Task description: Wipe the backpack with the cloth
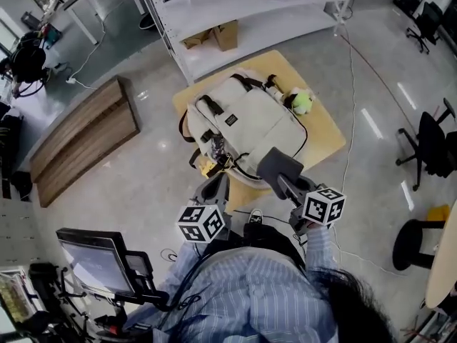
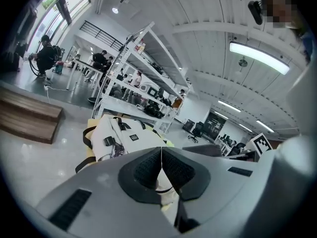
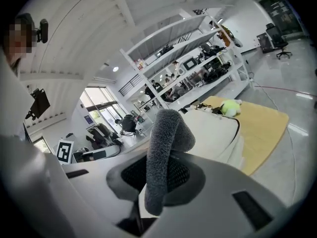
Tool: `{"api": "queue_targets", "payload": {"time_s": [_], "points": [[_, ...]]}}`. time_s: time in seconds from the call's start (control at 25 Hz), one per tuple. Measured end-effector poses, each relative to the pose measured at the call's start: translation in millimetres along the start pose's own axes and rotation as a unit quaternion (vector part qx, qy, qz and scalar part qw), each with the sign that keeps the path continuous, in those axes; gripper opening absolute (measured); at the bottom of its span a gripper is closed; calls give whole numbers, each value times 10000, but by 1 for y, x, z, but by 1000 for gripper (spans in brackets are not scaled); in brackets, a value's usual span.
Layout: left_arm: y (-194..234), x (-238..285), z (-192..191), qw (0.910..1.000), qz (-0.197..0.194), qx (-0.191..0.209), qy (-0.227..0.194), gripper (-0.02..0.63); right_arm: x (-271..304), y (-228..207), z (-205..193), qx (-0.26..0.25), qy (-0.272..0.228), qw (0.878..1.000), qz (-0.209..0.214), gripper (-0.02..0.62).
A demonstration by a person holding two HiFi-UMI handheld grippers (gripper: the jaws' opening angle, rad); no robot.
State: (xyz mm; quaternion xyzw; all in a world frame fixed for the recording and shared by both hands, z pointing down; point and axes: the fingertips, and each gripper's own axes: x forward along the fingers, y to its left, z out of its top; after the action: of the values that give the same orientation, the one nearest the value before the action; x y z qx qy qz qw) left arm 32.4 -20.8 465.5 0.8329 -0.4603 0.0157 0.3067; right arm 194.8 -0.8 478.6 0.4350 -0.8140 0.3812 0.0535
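Note:
A cream backpack with black straps lies flat on a low yellow table; it also shows in the left gripper view and the right gripper view. My right gripper is shut on a grey cloth, which stands up between its jaws over the bag's near end. My left gripper is shut with nothing in it, its pads pressed together, just short of the bag's near left corner.
A green plush toy lies on the table beside the bag's far end. White shelving stands behind the table, a wooden bench to the left, office chairs to the right, a monitor near left.

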Motion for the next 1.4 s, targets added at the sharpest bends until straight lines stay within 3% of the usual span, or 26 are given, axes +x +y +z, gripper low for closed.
{"api": "queue_targets", "payload": {"time_s": [0.24,0.48,0.68,0.96,1.08,1.4], "points": [[-2,19,-3,9996,268,76,108,6,18,-46,55,-769,257,9965,180,54],[0,46,7,9981,201,530,226,6,57,-84,100,-1309,562,9897,155,54],[0,81,14,9949,-36,927,404,6,91,-104,133,-1477,648,9869,41,54],[-7,131,28,9865,-710,1328,638,6,143,-143,183,-1836,990,9779,-149,54],[3,145,33,9855,-826,1286,739,6,167,-159,211,-2222,1012,9694,-243,54],[37,165,36,9885,-789,847,973,6,246,-190,260,-3458,1262,9295,-239,54]]}}
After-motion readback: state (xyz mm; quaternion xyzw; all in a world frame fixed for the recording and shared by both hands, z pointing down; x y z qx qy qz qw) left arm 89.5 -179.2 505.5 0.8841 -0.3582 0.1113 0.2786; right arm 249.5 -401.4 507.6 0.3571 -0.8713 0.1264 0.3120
